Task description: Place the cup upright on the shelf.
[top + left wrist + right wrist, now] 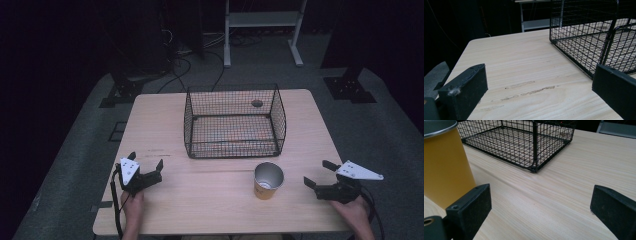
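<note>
Here, the left tongs [146, 164] are held low over the near left part of the counter [165, 200], with the jaws spread wide and nothing gripped between them. In the left gripper view, bare wood with a few pale scuff marks [529, 90] is seen between the two black jaws, and the wire basket [596, 37] is seen ahead and to the right of them. The right tongs [316, 173] are held over the near right part of the counter, likewise parted and empty, with the jaws pointed toward the middle. Just beside these tongs, on their left, a yellow cup [268, 181] with a metal rim is stood upright on the counter; in the right gripper view its wall [445, 167] is seen close behind the left jaw, apart from it. Beyond the cup, the black wire basket [234, 122] is placed near the middle of the counter, ahead of both tongs and between them. A small round hole [257, 103] in the counter is seen behind the basket.
</note>
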`<state>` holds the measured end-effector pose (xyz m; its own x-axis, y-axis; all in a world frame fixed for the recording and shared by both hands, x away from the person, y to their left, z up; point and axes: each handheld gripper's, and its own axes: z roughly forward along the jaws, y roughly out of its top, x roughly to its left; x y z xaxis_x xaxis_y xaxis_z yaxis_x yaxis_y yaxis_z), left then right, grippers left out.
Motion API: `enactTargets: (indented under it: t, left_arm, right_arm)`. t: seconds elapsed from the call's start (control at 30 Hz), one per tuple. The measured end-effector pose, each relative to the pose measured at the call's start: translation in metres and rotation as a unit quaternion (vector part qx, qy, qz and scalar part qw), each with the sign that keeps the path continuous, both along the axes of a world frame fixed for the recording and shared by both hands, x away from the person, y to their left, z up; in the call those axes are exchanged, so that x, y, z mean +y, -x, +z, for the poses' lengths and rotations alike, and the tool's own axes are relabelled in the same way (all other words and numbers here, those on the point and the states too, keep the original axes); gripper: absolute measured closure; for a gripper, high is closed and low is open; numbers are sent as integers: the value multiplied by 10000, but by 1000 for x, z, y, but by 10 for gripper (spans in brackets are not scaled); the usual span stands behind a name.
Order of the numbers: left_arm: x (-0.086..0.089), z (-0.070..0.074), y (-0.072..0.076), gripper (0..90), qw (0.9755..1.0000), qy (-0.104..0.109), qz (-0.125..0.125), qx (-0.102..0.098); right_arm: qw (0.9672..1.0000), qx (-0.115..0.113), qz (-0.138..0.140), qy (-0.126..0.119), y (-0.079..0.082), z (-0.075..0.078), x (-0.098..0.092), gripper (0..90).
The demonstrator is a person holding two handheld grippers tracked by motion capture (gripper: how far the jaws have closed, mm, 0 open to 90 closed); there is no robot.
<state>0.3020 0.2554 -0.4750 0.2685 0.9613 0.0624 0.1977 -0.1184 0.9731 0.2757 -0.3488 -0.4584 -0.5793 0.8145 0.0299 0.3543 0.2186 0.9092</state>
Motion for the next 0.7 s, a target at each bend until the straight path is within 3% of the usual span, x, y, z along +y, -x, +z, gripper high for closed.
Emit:
enactTargets:
  t: [0.7]
  left_arm:
    - [0,0,1,0,10000,-11,-24,-25]
  right_arm:
    - [9994,-12,334,19,4,9,14,28]
